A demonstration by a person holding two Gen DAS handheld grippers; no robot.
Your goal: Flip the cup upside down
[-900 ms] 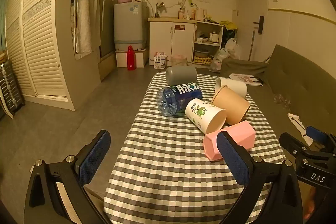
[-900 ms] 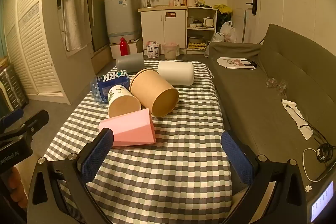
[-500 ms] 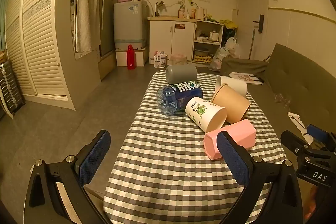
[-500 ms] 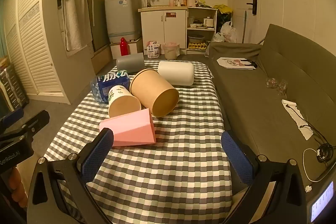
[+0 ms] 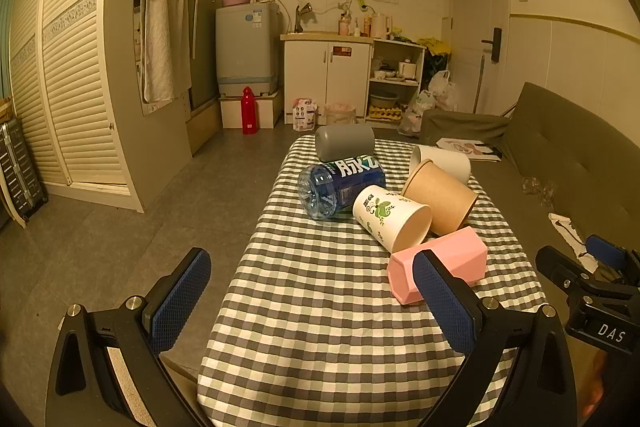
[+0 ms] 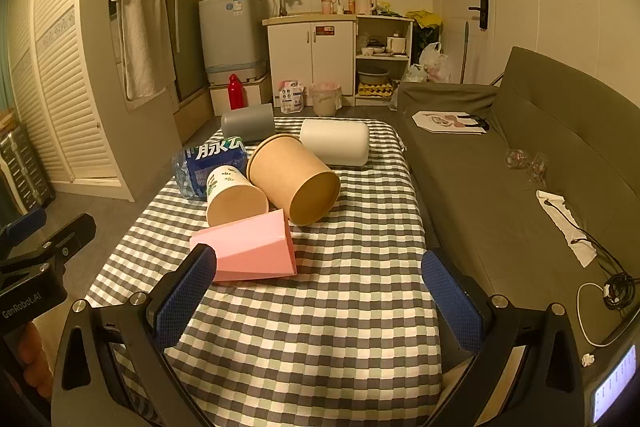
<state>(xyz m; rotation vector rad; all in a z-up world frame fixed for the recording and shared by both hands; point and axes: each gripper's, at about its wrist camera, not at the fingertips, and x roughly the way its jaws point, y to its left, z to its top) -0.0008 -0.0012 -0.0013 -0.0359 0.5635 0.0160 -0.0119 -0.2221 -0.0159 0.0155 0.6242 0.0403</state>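
Several cups lie on their sides on a checked table. A pink faceted cup lies nearest. Behind it lie a white paper cup with green leaves, a brown paper cup, a white cup and a grey cup. My left gripper is open and empty over the table's near left edge. My right gripper is open and empty, just short of the pink cup.
A blue-labelled water bottle lies among the cups. A grey-green sofa runs along the table's right side. Bare floor lies left of the table. Kitchen cabinets stand at the back.
Both grippers have crept very slightly; the scene is nearly the same. The cups have not moved.
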